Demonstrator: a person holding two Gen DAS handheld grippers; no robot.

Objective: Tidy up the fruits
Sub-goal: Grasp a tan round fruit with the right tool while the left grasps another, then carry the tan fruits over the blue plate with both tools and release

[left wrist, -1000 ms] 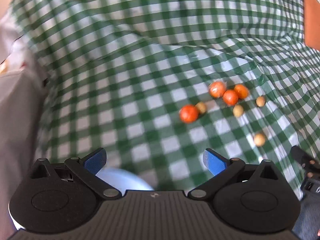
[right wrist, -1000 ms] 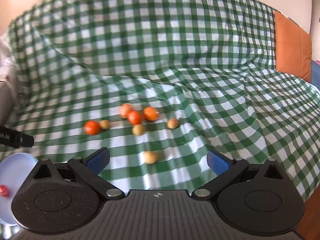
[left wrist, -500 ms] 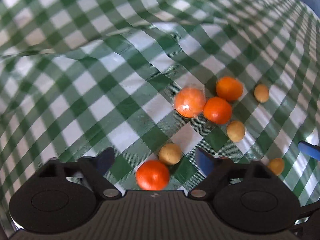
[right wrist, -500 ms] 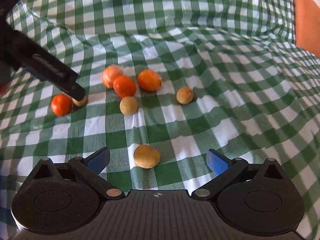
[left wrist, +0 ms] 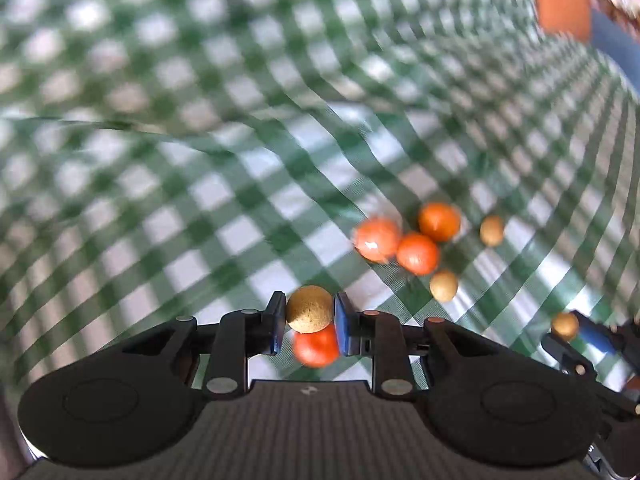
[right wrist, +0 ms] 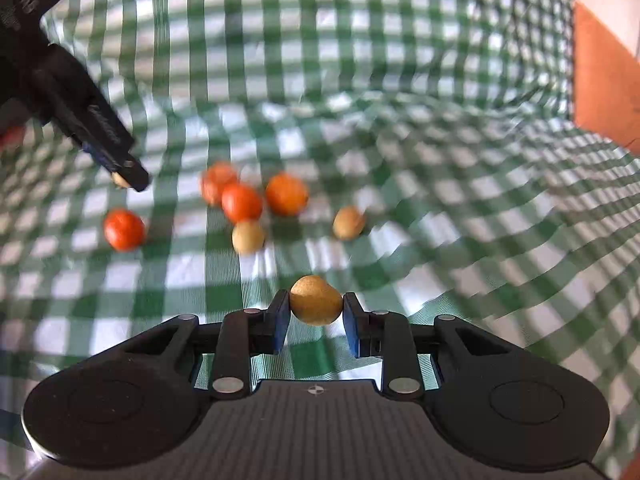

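In the left wrist view my left gripper [left wrist: 310,307] has its jaws closing, and both blue pads press on a small tan fruit [left wrist: 309,312]. An orange fruit [left wrist: 318,348] lies on the cloth just beneath it. In the right wrist view my right gripper [right wrist: 316,307] has its jaws closing too, pads pressed on another tan fruit [right wrist: 316,298]. Three orange fruits [right wrist: 242,202] sit bunched together, with two loose tan fruits [right wrist: 248,237] beside them. The left gripper [right wrist: 124,172] shows at the upper left of the right wrist view, above a lone orange fruit [right wrist: 124,229].
A green-and-white checked cloth [right wrist: 440,240] covers the whole surface, with folds and ridges behind the fruits. An orange cushion [right wrist: 604,92] stands at the far right edge. The right gripper's blue pad [left wrist: 596,336] reaches in at the left wrist view's right side.
Both grippers went from wide open to shut, each on a tan fruit. The left one moved in over the fruits; the right one came down to the nearest tan fruit.
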